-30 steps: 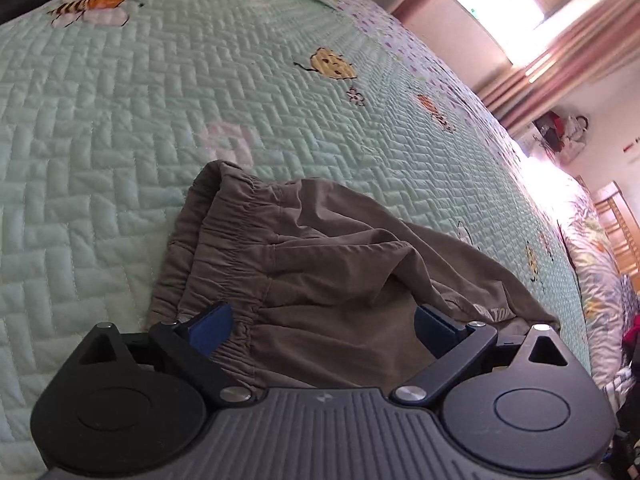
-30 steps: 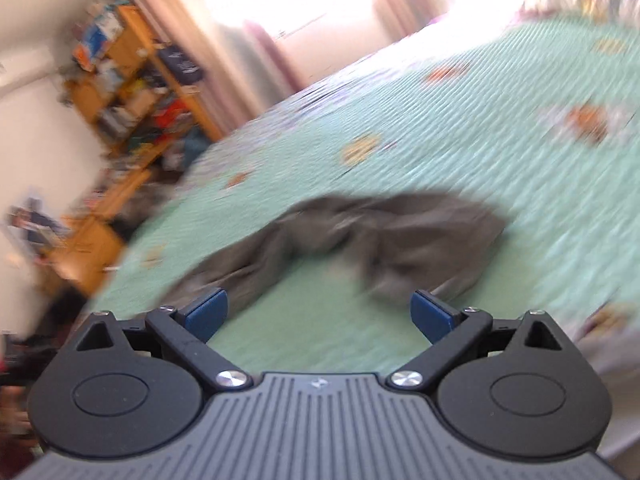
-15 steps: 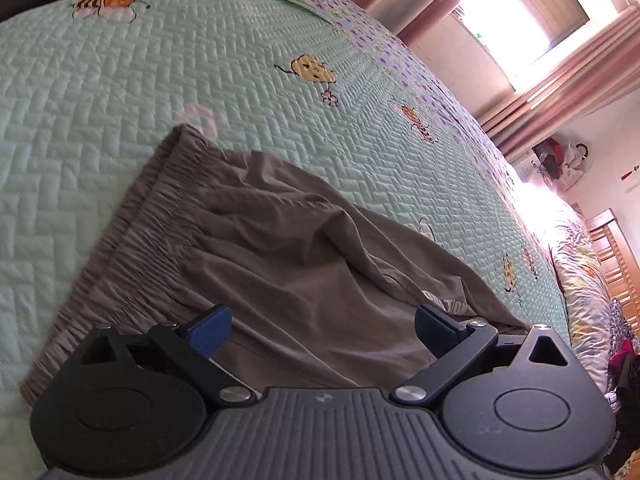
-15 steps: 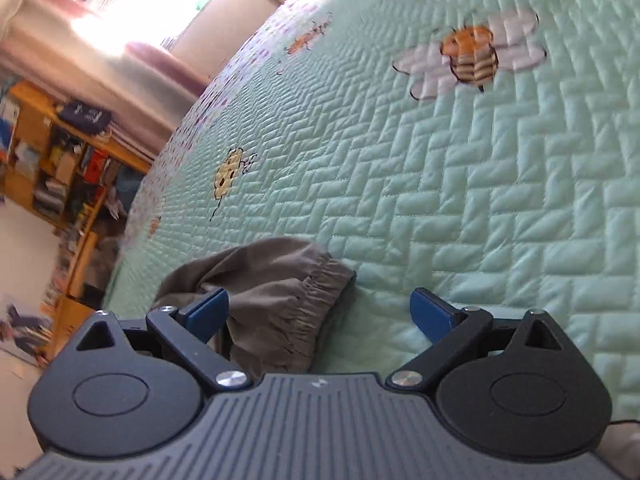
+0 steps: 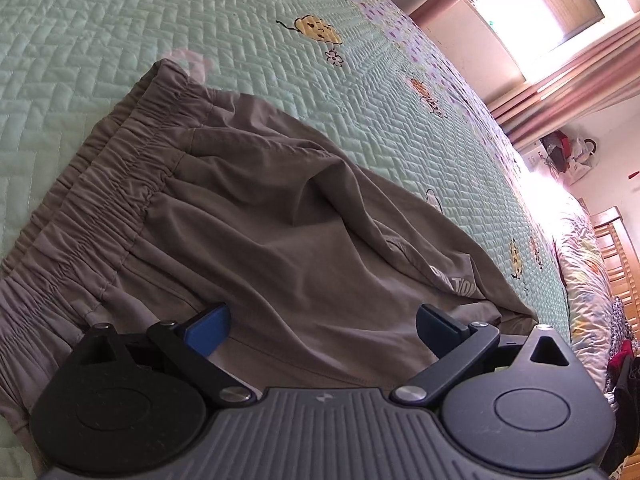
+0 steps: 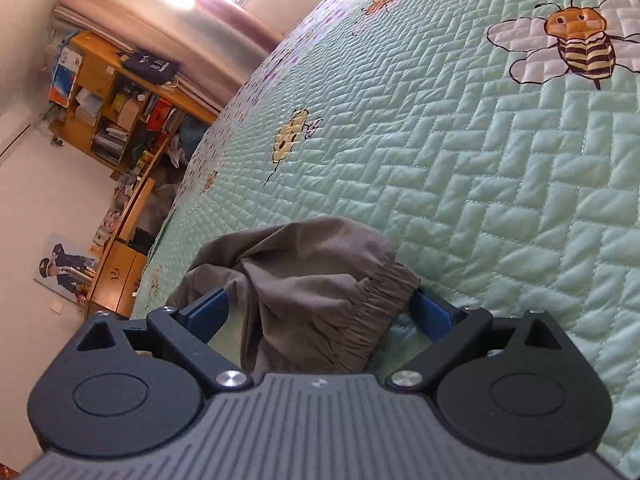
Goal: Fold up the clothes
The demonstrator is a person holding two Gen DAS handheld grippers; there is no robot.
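Observation:
Grey-brown shorts (image 5: 280,232) with a gathered elastic waistband (image 5: 104,204) lie crumpled on the mint quilted bedspread (image 5: 100,40). My left gripper (image 5: 322,326) is open, its blue pads low over the shorts near the waistband, holding nothing. In the right wrist view a bunched corner of the shorts (image 6: 320,280) with its elastic edge sits between the open fingers of my right gripper (image 6: 320,314). The jaws stand wide on either side of the cloth and have not closed on it.
The bedspread (image 6: 500,160) carries bee and hive prints. A wooden bookshelf (image 6: 116,108) and a low cabinet (image 6: 116,276) stand beyond the bed's far edge. A bright window with pink curtains (image 5: 560,52) and a wooden headboard (image 5: 616,252) are at the right.
My left gripper has come lower and closer over the shorts, which are more spread out. My right gripper has swung down and advanced so that the elastic corner lies between its fingers.

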